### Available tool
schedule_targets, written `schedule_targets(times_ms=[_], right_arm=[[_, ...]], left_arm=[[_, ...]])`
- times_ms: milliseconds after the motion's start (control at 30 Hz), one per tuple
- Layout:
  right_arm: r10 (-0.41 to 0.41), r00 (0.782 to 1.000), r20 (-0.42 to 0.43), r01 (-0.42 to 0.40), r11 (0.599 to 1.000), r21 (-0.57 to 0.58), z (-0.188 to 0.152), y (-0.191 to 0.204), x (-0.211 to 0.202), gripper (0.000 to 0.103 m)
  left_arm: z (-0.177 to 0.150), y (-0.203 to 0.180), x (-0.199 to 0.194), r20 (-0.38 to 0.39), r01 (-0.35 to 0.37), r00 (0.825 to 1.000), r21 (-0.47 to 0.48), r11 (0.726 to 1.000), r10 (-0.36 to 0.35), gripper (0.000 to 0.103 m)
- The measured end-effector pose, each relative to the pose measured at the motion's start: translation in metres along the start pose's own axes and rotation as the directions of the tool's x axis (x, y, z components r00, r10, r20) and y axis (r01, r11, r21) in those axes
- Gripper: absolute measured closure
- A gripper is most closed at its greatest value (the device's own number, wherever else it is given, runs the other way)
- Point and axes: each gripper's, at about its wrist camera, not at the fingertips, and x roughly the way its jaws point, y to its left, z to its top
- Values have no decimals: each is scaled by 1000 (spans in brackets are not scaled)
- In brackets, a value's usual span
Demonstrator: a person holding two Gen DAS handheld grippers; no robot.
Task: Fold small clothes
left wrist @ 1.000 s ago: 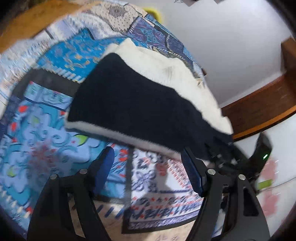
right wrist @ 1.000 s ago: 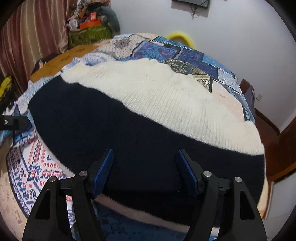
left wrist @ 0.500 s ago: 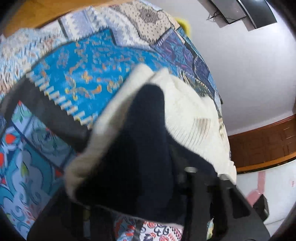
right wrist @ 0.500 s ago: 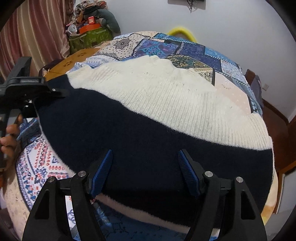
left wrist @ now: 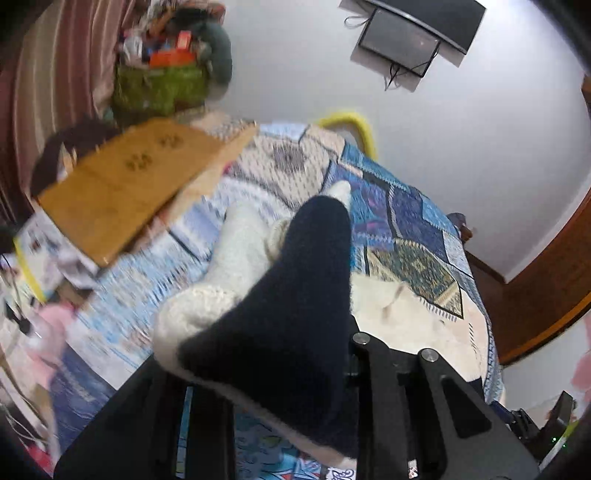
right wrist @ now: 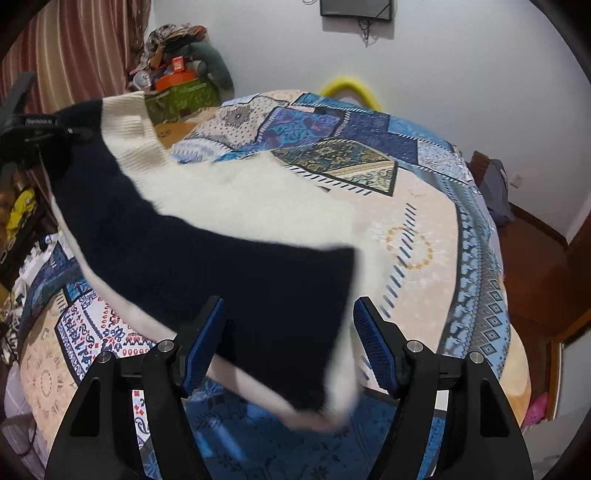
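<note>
a: patchwork bedspread [right wrist: 424,236] fills most of the right wrist view, with a white wall behind it and a dark screen [right wrist: 356,7] mounted high on that wall.

b: and the sweater [right wrist: 207,251]?

a: navy and cream knit, part lifted above the bedspread. the left gripper [left wrist: 295,373] is clamped on one corner, which hangs raised over the bedspread's left side. you can't see the pads in its own view, cloth covers them, but from the right wrist view the fabric is drawn up taut to it.

b: right gripper [right wrist: 286,332]?

a: jaws apart, blue pads either side of the sweater's near edge, not gripping. the cloth lies between them.

b: what could go wrong?

a: i'd judge the fold could go crooked. only one corner is held, so the loose edge may drag, bunch or double under itself. it's also blurred, so it looks to be swinging. if the right jaws close now they might catch two layers.

b: any containers?

a: a green box [right wrist: 181,98] beyond the bedspread's far left corner, heaped with clutter, including something orange. beside the bedspread in the left wrist view, a flat brown carton [left wrist: 125,188], contents hidden.
</note>
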Motion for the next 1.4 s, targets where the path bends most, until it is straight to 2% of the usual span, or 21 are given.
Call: schedule_targets(times_ms=[167, 233, 400, 533, 700, 867, 1033, 1067, 1133, 1167, 1333, 1400], right_arm=[[26, 998, -61, -25, 999, 22, -11, -7, 18, 54], [45, 995, -88, -42, 998, 40, -18, -10, 26, 55], [81, 994, -75, -73, 993, 97, -25, -17, 30, 55], [88, 994, -71, -80, 992, 100, -25, -18, 29, 55], [87, 994, -71, -78, 991, 113, -27, -21, 28, 55], [98, 993, -65, -89, 989, 122, -28, -24, 23, 55], [74, 997, -21, -71, 989, 128, -31, -29, -1, 55], [65, 998, -10, -63, 990, 124, -32, -29, -8, 55], [44, 999, 13, -45, 992, 114, -33, -29, -22, 55], [35, 999, 20, -37, 993, 112, -34, -30, -28, 55], [-7, 998, 60, -1, 992, 128, -31, -39, -59, 55], [-22, 997, 79, 11, 991, 130, -25, -40, -69, 55]], left_arm=[[6, -30, -11, 24, 34, 999, 33, 999, -35, 79], [4, -53, -13, 35, 49, 998, 73, 996, -52, 79], [-3, -127, -13, 45, 119, 991, 175, 977, -129, 79], [-18, -184, 2, -3, 176, 984, 241, 954, -181, 79], [-61, -233, 21, -88, 211, 977, 348, 913, -192, 79], [-108, -250, 35, -199, 232, 968, 464, 855, -154, 78], [-122, -258, 31, -273, 261, 953, 509, 820, -134, 69], [-120, -257, 27, -277, 275, 950, 515, 812, -146, 67], [-118, -259, 12, -289, 314, 940, 515, 798, -183, 54], [-116, -257, 4, -293, 337, 933, 506, 794, -209, 52], [-96, -250, -35, -272, 409, 910, 459, 788, -314, 50], [-87, -243, -46, -243, 403, 914, 456, 794, -325, 50]])
